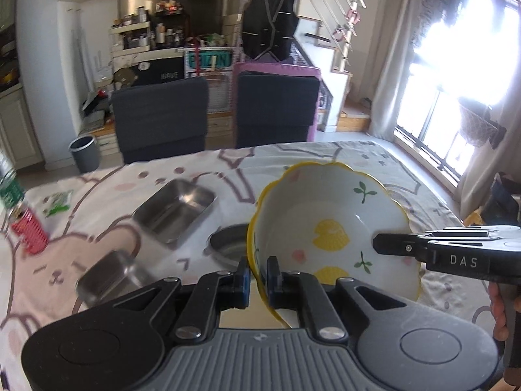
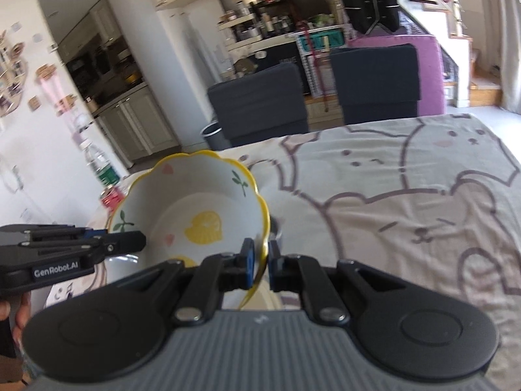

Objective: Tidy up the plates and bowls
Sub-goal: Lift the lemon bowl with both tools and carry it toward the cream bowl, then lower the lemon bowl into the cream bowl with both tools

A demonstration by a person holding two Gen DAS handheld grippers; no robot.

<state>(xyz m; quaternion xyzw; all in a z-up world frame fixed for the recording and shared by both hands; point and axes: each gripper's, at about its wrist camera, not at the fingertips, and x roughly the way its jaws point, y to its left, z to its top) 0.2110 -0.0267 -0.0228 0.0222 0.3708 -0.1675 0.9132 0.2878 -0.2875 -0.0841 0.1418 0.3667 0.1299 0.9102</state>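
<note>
Item: one ceramic bowl (image 1: 332, 228), white inside, scalloped yellow rim, painted with yellow lemons, green sprigs and small pink hearts. We hold it off the worktop (image 1: 97, 238), tilted, between both tools.

Left gripper (image 1: 258, 280): we have its jaws clamped on the bowl's rim at the left side, one blue pad inside the wall and one outside.

Right gripper (image 2: 261, 262): jaws likewise clamped on the opposite rim, the wall pinched between the pads. In the left wrist view its black finger lies across the bowl's right edge; a hand (image 1: 499, 309) grips its handle.

Worktop cover: a pale cloth printed with cartoon bears.

Also on the worktop, to the left of the bowl:
- one rectangular stainless steel tray (image 1: 174, 210);
- a second, smaller steel tray (image 1: 109, 277), nearer us;
- one round metal dish (image 1: 228, 242), partly hidden behind the bowl;
- one red can (image 1: 27, 229) and a green-labelled bottle (image 1: 9, 189) at the far left edge.

Beyond the worktop: two dark chairs (image 1: 159, 117) and a grey bin (image 1: 84, 153) on the floor.
</note>
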